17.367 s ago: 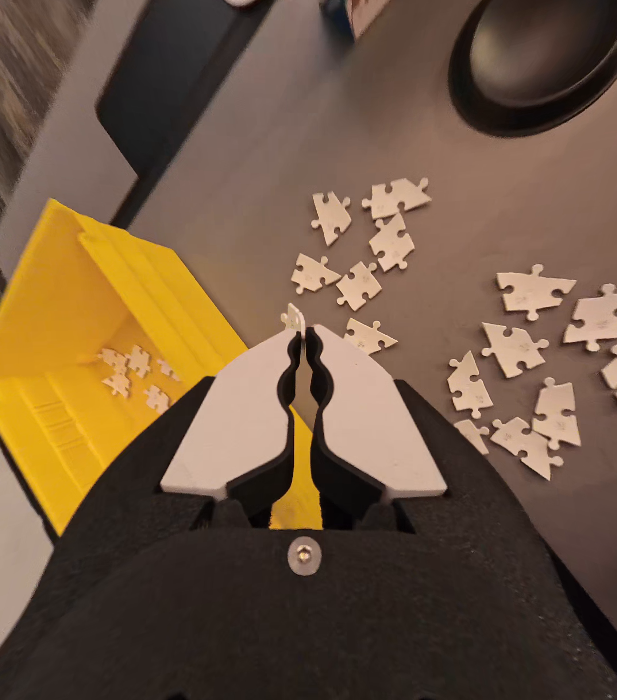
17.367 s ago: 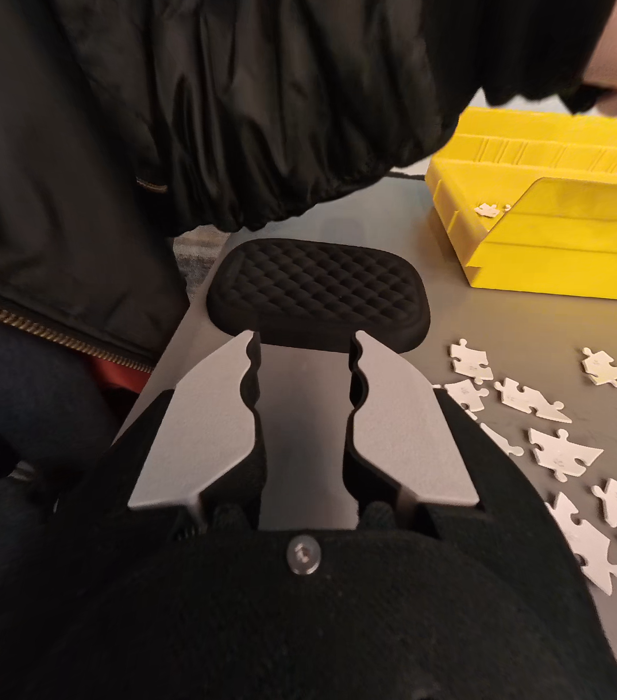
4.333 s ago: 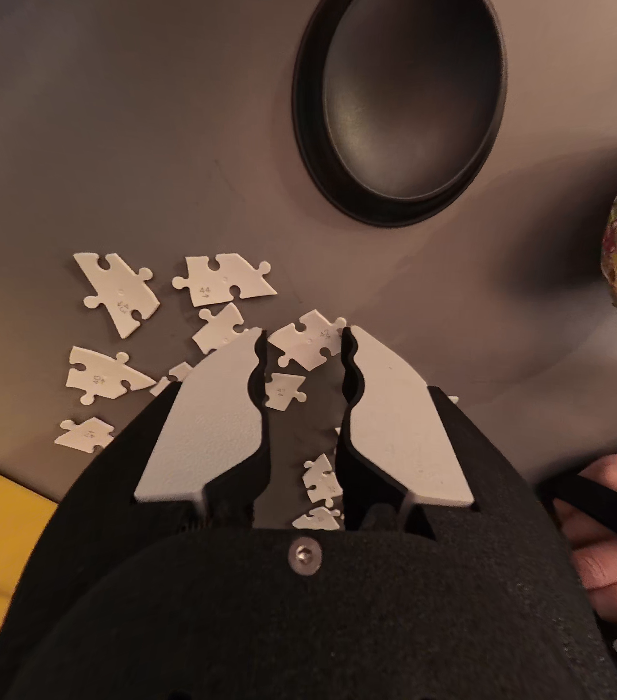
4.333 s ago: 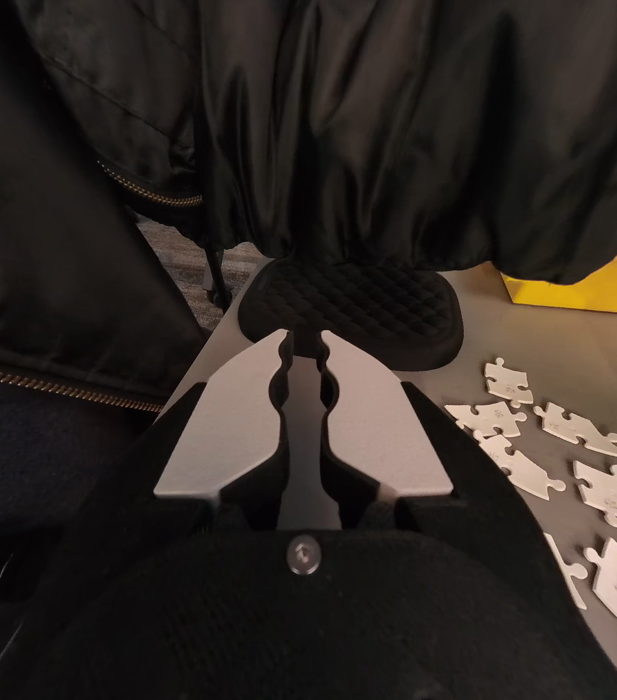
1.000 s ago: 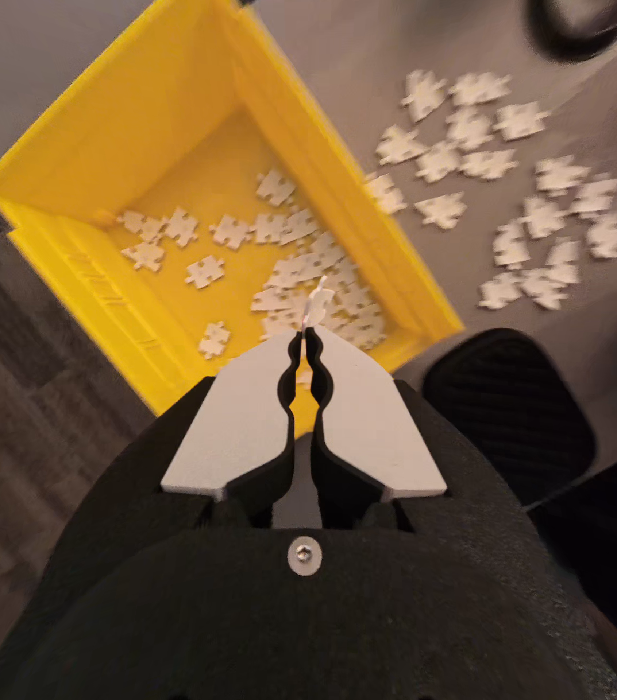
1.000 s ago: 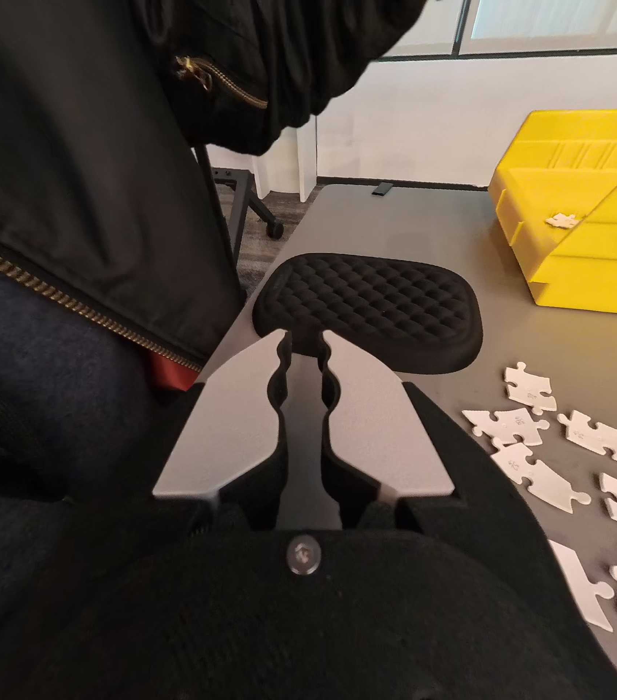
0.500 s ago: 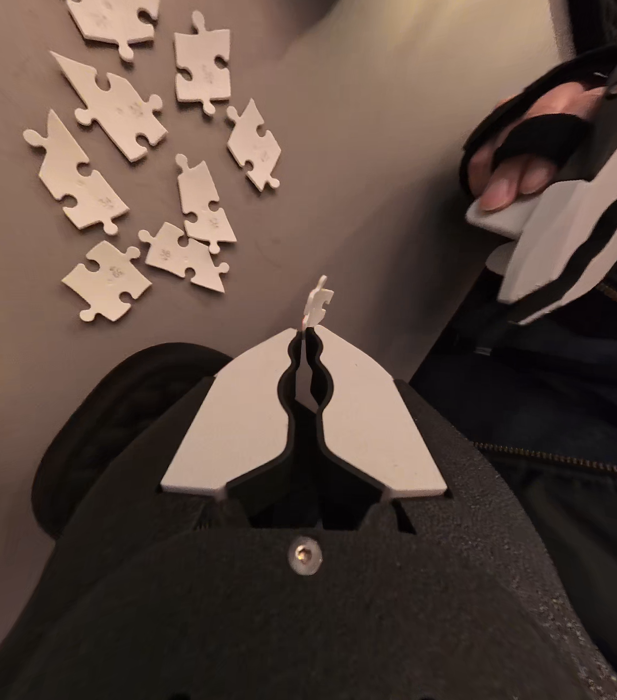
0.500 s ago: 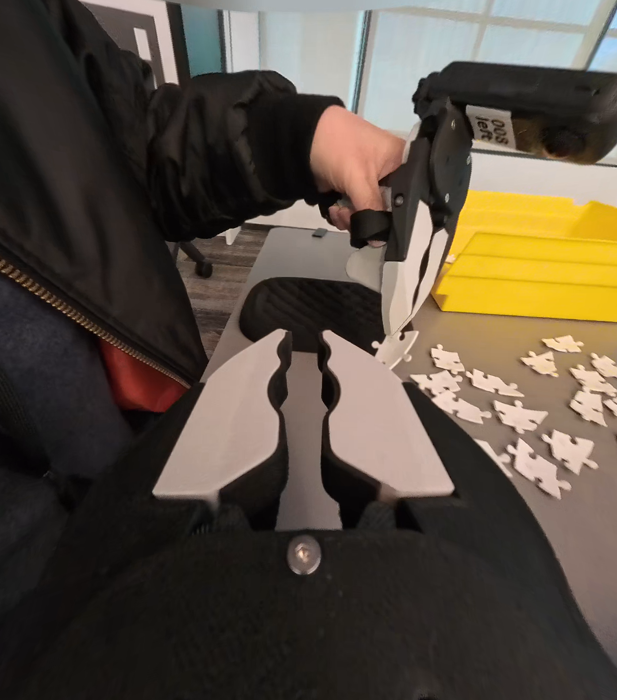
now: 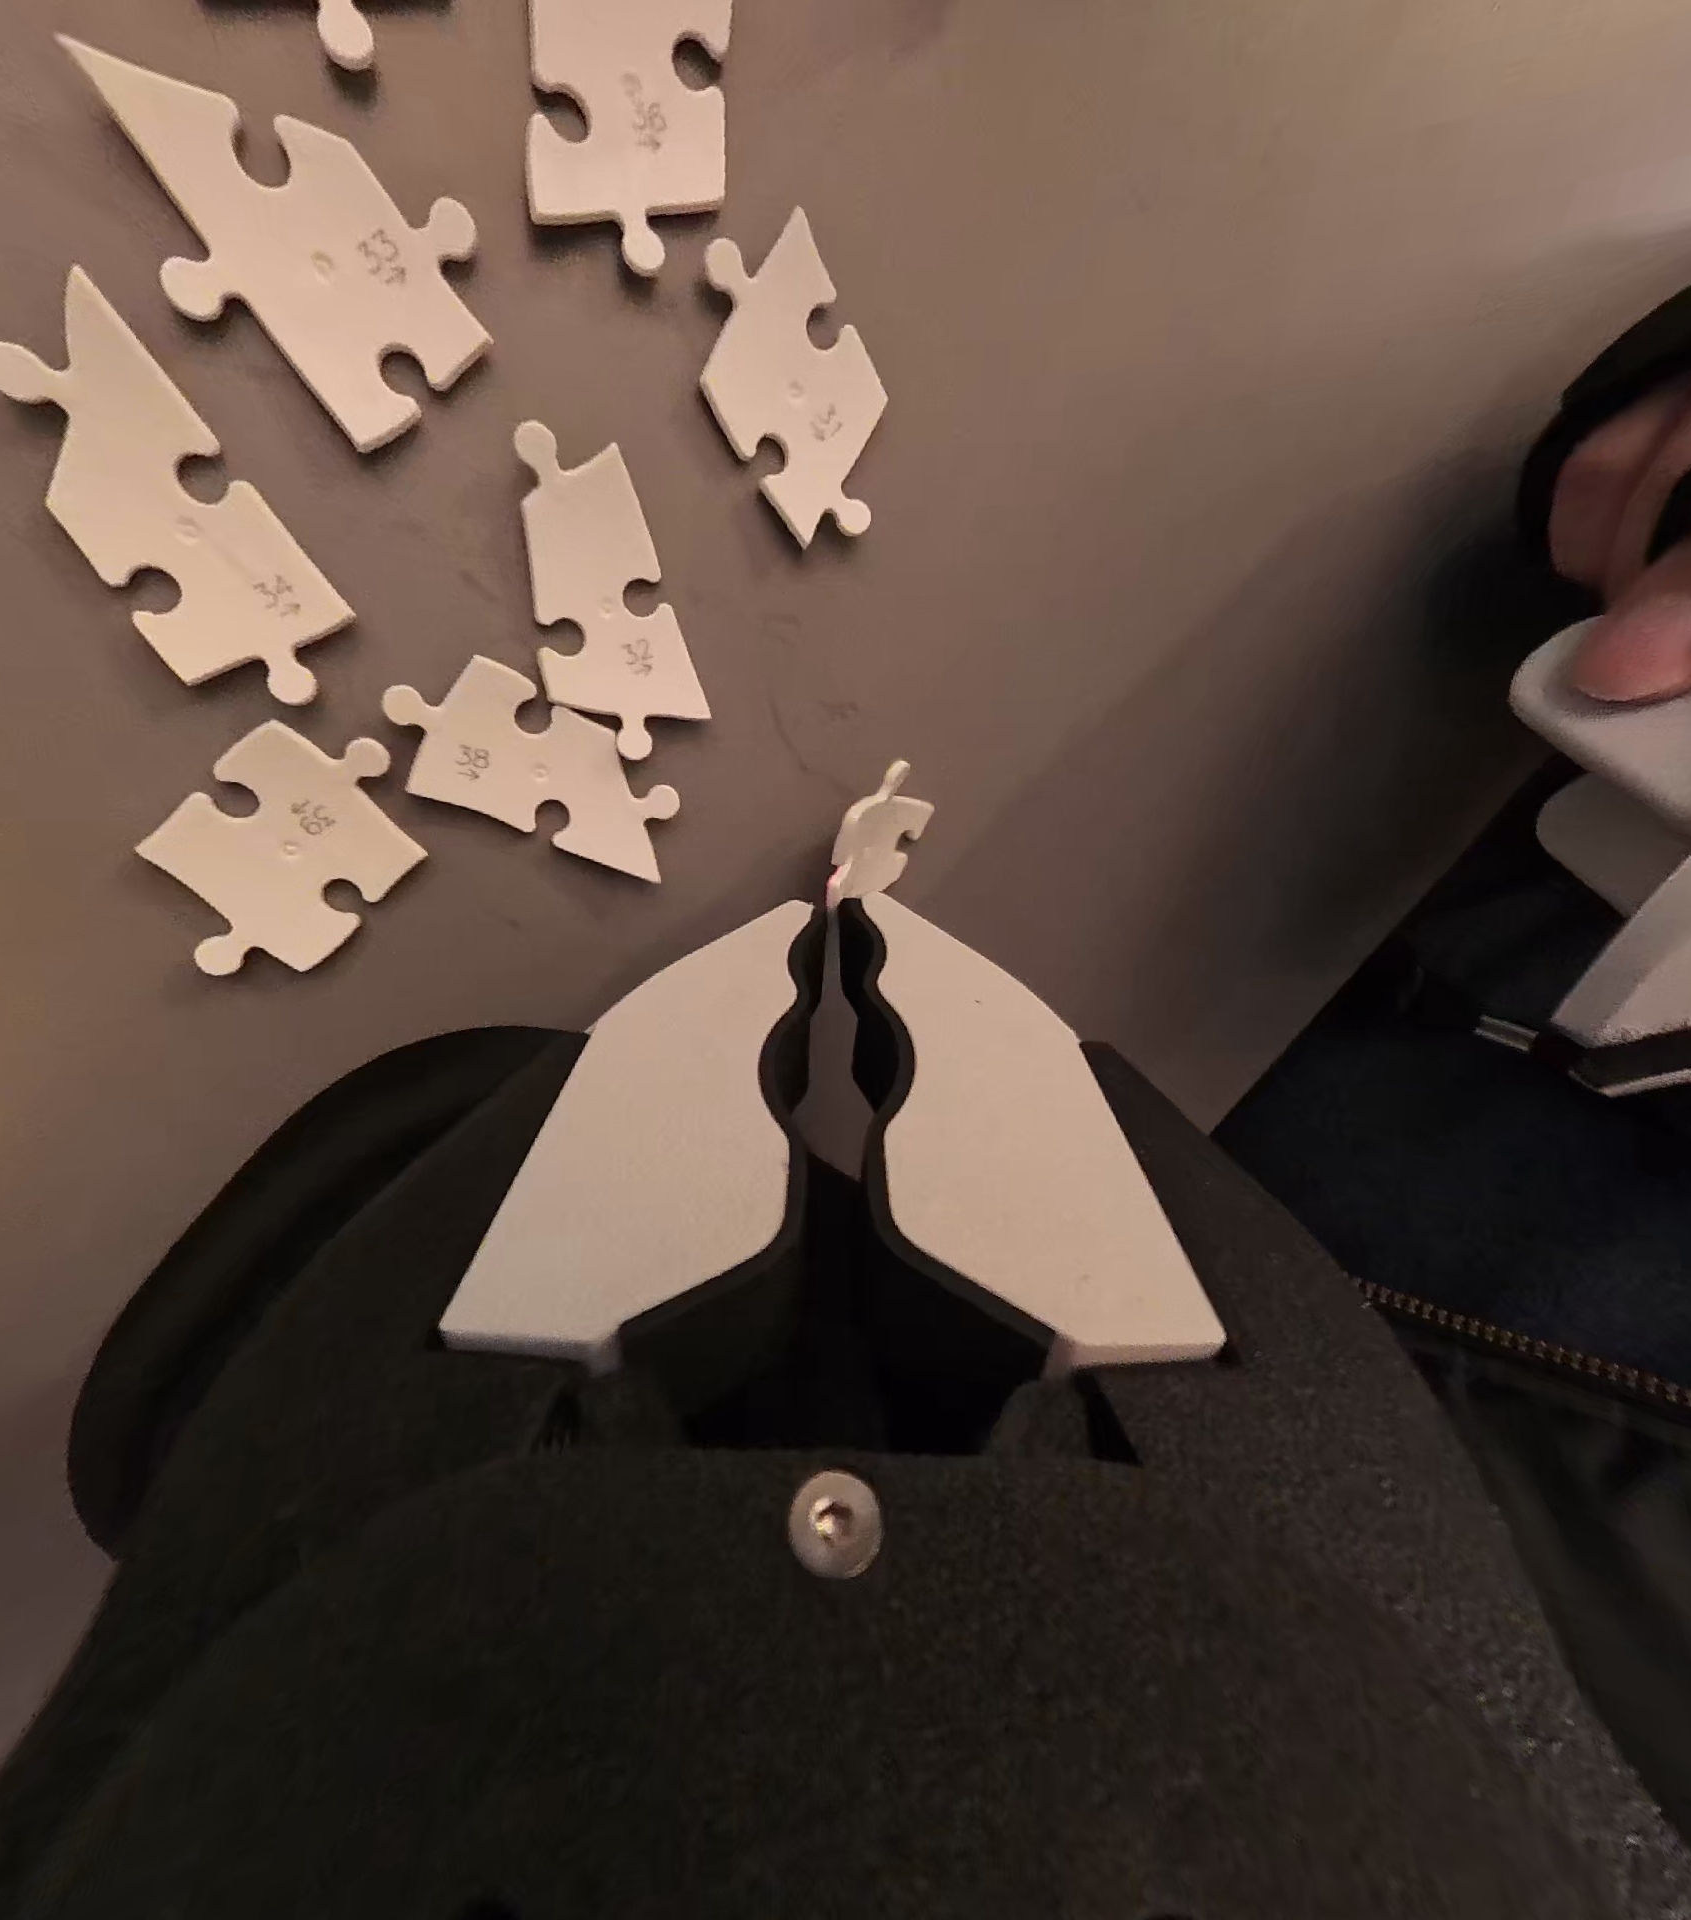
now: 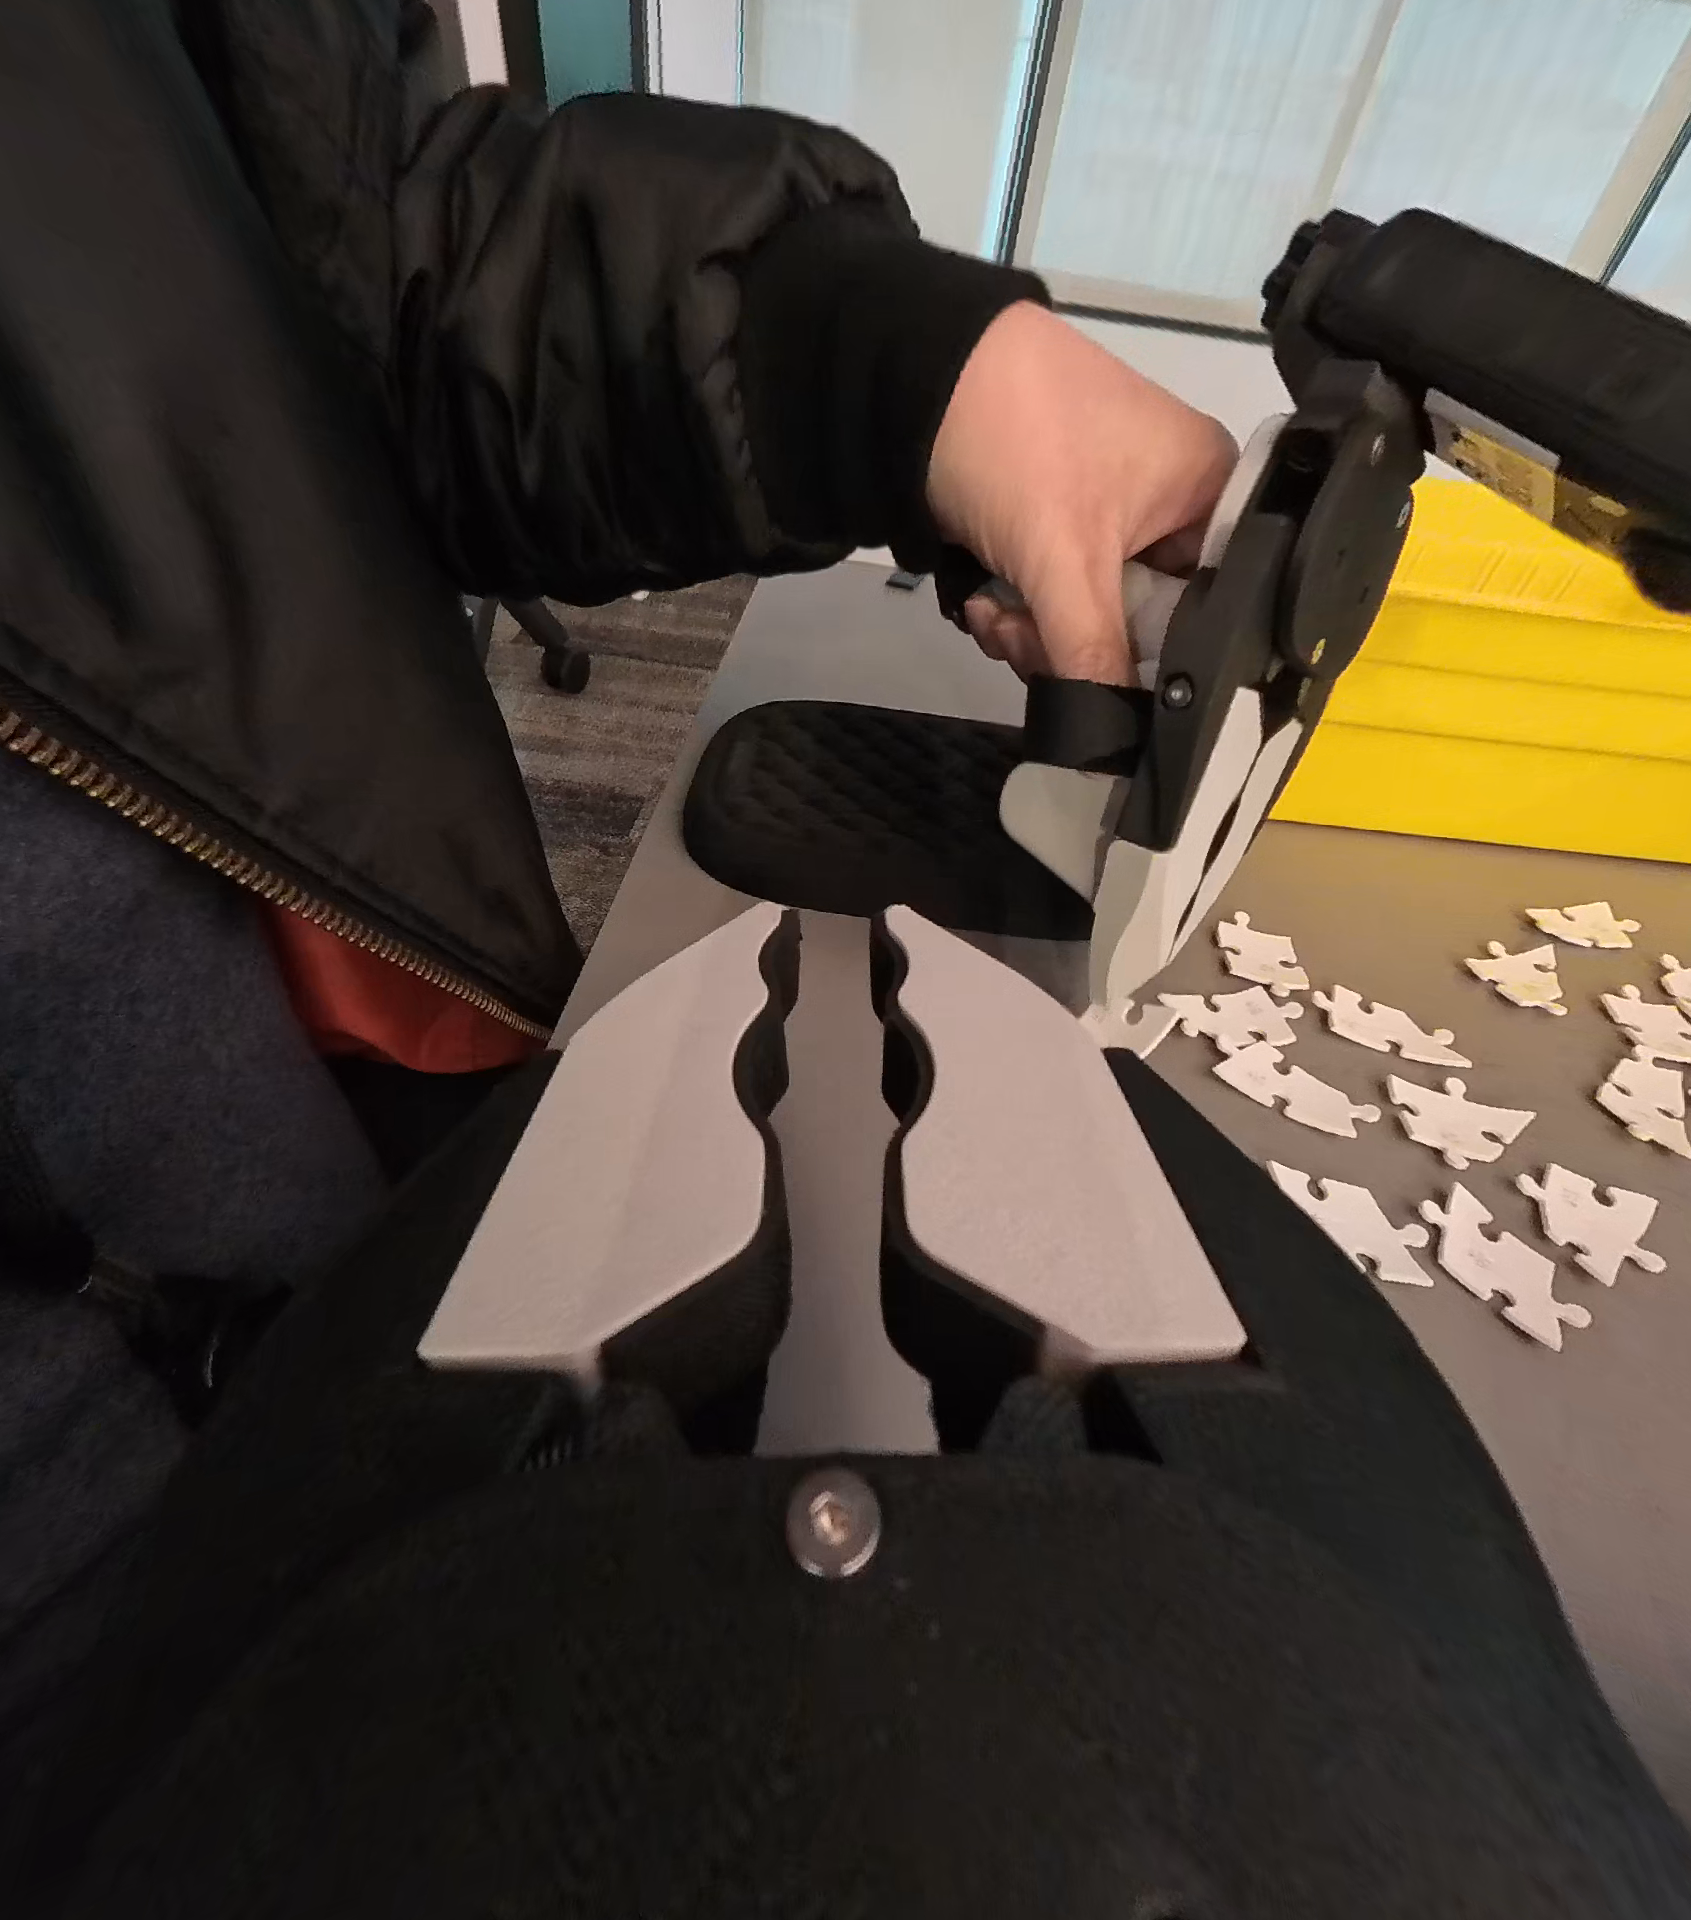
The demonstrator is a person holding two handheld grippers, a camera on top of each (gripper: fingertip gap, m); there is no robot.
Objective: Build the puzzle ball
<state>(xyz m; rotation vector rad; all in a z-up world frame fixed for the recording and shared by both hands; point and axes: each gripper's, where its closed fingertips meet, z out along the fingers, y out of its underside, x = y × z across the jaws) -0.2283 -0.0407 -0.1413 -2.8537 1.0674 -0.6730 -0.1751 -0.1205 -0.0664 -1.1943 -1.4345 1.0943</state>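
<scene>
My left gripper [image 9: 833,909] is shut on a small white puzzle piece [image 9: 872,840] that stands on edge out of its tips. In the right wrist view the left gripper [image 10: 1132,997] points down, with the piece [image 10: 1135,1027] just above the grey table [image 10: 1599,1455], near the front edge. Several loose white pieces [image 9: 301,281] lie face down on the table; they also show in the right wrist view [image 10: 1454,1122]. My right gripper [image 10: 833,925] is empty, its jaws a narrow gap apart, beside the table edge. The puzzle ball is out of view.
A black quilted pad [image 10: 872,810] lies at the table's front corner, partly under my left gripper [image 9: 197,1195]. A yellow bin [image 10: 1547,727] stands behind it. The person's dark jacket [image 10: 249,468] and lap fill the left. My right gripper's handle and a hand [image 9: 1672,582] are at the right. The left gripper's tips are roughly 12 cm from the right gripper's.
My left gripper has swung from above the yellow bin to the table's front edge and come lower and closer to the loose pieces, still holding the piece. The right gripper has barely moved.
</scene>
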